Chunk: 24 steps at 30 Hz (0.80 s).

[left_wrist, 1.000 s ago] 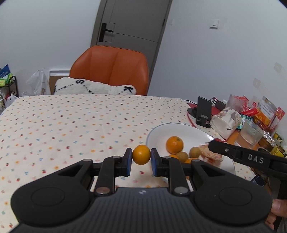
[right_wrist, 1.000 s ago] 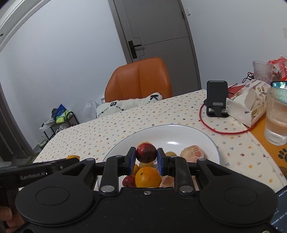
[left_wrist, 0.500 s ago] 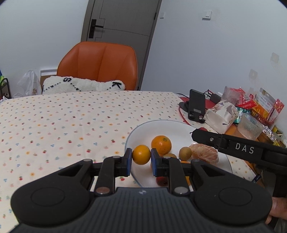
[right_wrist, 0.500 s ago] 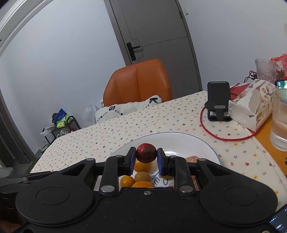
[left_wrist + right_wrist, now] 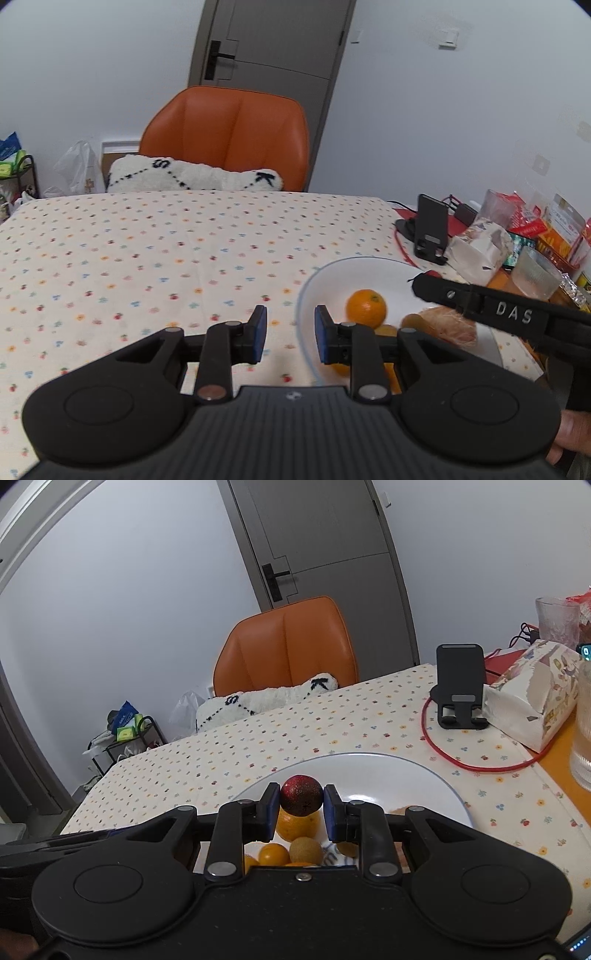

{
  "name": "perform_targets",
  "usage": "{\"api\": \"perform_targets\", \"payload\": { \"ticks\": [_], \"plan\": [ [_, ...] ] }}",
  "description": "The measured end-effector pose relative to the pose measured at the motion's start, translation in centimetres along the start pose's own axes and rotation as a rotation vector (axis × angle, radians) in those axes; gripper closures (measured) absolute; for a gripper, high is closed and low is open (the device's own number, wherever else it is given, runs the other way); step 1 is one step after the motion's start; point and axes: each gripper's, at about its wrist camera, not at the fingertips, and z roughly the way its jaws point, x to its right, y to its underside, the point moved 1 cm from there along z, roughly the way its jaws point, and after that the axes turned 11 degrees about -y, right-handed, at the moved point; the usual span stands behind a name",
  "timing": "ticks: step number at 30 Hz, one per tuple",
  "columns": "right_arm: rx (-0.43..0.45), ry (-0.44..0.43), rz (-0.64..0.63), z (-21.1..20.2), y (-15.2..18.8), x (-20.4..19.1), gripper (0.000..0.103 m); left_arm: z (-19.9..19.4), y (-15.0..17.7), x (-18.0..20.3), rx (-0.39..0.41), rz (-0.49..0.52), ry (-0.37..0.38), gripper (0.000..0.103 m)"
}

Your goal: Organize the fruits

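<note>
Right claw (image 5: 301,805) pinches a dark red fruit (image 5: 300,794) above the white plate (image 5: 436,779), over the oranges. Lower it slowly to a bare spot, then release gently so nothing rolls. Left claw (image 5: 289,334) is spread and empty at the plate's rim.

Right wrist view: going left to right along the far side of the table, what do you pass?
Black-and-white cushion → orange chair → black phone stand → torn tissue pack → ribbed glass at the right edge.
</note>
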Motion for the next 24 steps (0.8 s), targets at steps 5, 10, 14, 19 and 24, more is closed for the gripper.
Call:
{"api": "perform_targets", "payload": {
  "ticks": [5, 10, 14, 19, 24],
  "plan": [
    [0.008, 0.005, -0.006, 0.4, -0.3, -0.8, 0.07, -0.5, 0.2, -1.8, -0.01, -0.022, -0.027, 0.078],
    [0.013, 0.003, 0.0, 0.1, -0.1, -1.7, 0.051, -1.4, 0.5, -3.5, -0.007, -0.04, -0.05, 0.075],
    [0.009, -0.015, -0.004, -0.2, 0.2, -2.8, 0.043, -2.2, 0.7, -4.7, -0.005, -0.055, -0.066, 0.069],
    [-0.003, -0.034, -0.023, -0.4, 0.7, -4.3, 0.038, -3.6, 1.0, -6.0, 0.011, -0.072, -0.084, 0.057],
    [-0.008, -0.046, -0.04, -0.8, 1.2, -5.8, 0.031, -5.0, 1.3, -7.1, 0.031, -0.088, -0.11, 0.041]
  ]
}}
